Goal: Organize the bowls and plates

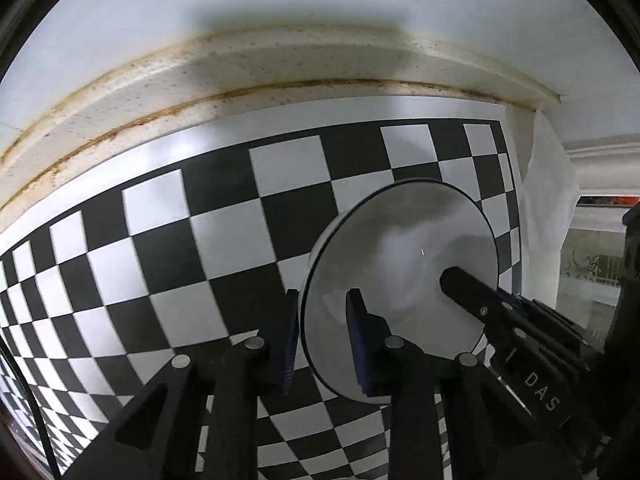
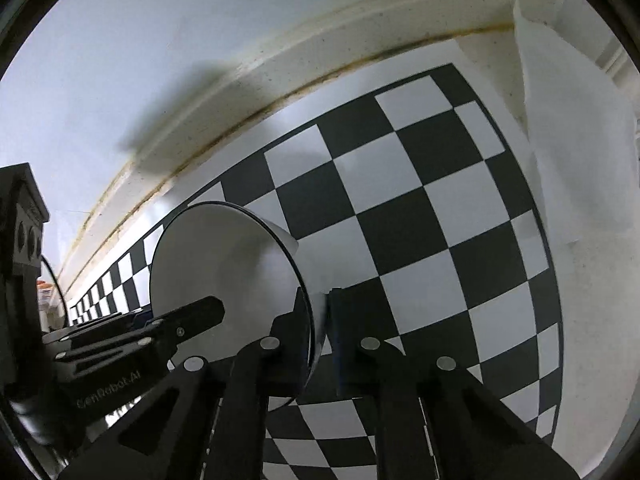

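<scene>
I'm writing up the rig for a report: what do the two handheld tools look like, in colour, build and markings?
Both are matte black plastic. The left tool and right tool have angular linkage arms with triangular cut-outs and round silver pivot pins. The finger pads are ribbed and dark blue. White lettering reads "DAS" on the right tool's body and "GenRobot.AI" on the left's. A thin black cable runs beside the left tool.

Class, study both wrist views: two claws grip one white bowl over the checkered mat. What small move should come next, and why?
Probably lower the round white bowl with the thin dark rim gently toward the black-and-white checkered mat. The left claw and the right claw each pinch opposite sides of its rim, and it is tilted, so both should descend together, levelling it before either lets go.
</scene>
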`<state>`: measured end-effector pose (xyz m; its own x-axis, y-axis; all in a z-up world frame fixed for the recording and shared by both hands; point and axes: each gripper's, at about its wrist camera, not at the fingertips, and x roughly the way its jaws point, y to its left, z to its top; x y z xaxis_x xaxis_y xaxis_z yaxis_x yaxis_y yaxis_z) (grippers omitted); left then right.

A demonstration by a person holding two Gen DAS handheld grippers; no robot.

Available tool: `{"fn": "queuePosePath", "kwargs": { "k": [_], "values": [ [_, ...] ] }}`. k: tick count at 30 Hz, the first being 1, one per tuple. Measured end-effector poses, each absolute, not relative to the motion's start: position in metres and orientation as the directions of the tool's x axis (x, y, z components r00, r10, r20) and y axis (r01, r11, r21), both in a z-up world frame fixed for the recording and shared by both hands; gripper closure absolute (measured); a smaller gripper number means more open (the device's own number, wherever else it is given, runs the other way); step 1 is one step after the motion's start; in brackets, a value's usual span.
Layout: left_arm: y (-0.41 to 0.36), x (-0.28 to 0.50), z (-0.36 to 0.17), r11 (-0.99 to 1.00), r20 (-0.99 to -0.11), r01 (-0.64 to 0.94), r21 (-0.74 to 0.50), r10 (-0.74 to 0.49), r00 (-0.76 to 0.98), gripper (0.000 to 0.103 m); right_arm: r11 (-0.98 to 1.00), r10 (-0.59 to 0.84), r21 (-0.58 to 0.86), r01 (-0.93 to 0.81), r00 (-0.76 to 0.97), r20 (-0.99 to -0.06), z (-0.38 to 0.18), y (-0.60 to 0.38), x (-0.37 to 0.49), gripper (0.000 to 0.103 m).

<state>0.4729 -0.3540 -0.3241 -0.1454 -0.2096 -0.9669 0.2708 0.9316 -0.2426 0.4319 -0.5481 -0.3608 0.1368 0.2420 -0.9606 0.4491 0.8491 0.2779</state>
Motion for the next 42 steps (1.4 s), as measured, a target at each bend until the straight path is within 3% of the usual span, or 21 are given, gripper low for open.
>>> {"fn": "queuePosePath", "kwargs": {
  "k": [6, 26, 33, 42],
  "values": [
    [-0.351, 0.448, -0.293, 0.926, -0.975, 0.307, -0.221, -0.203, -0.089, 0.083, 0.84, 0.264, 0.311, 0.445, 0.166, -0.95, -0.344, -0.544, 0.418, 0.094],
    [-0.297, 0.313, -0.163, 0.878, -0.959, 0.433, -0.202, -0.268, 0.096, 0.083, 0.872, 0.209, 0.319, 0.371, 0.307, -0.928, -0.201, -0.48, 0.279, 0.094],
    [-0.287, 0.264, -0.177, 0.867, -0.966, 0.457, -0.201, -0.253, 0.055, 0.082, 0.876, 0.196, 0.306, 0.373, 0.303, -0.932, -0.188, -0.453, 0.22, 0.094],
    [-0.281, 0.227, -0.224, 0.87, -0.977, 0.449, -0.206, -0.206, -0.049, 0.083, 0.859, 0.226, 0.299, 0.415, 0.216, -0.95, -0.232, -0.437, 0.166, 0.094]
  ]
}}
